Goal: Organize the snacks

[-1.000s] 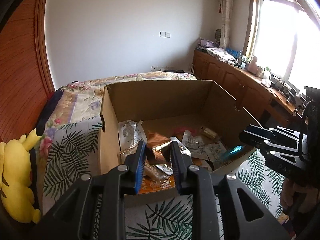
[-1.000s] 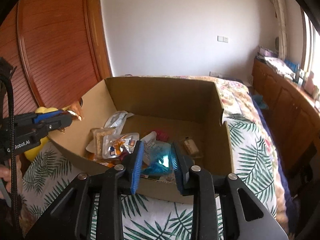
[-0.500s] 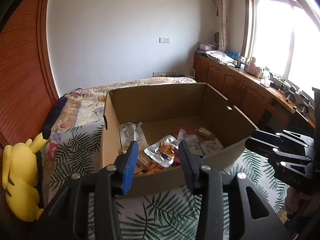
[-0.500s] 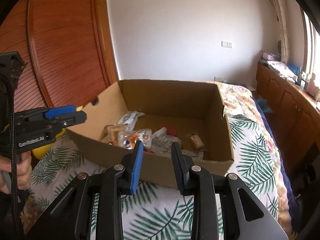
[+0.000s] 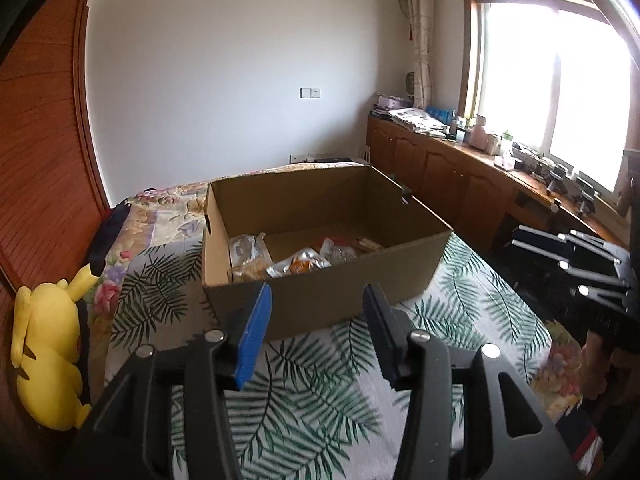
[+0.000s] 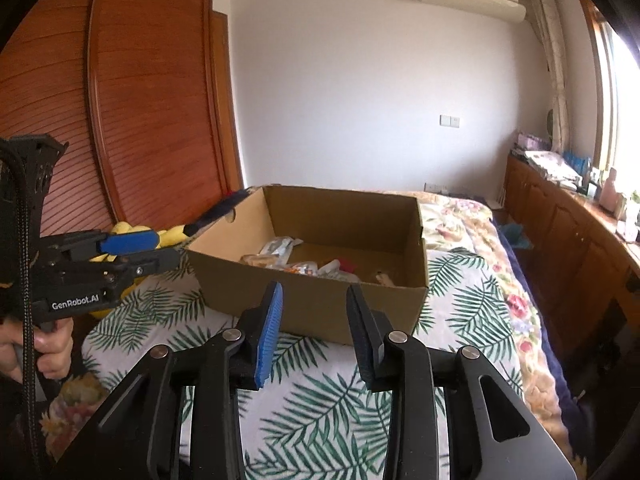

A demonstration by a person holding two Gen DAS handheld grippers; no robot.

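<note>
An open cardboard box (image 5: 332, 304) stands on the bed and holds several snack packets (image 5: 298, 264); it also shows in the right wrist view (image 6: 320, 304) with the packets (image 6: 304, 266) inside. My left gripper (image 5: 316, 300) is open and empty, held back from the box's near wall. My right gripper (image 6: 314, 294) is open and empty, also short of the box. Each gripper shows from the side in the other's view: the right gripper (image 5: 516, 236) and the left gripper (image 6: 160, 246).
The box sits on a leaf-print bedspread (image 5: 304, 392). A yellow plush toy (image 5: 48, 356) lies at the bed's left edge by a wooden wardrobe (image 6: 120, 100). Wooden cabinets (image 5: 460, 184) with clutter run under the window on the right.
Both grippers let go of the snack packets into the box, opened, and drew back and up away from it.
</note>
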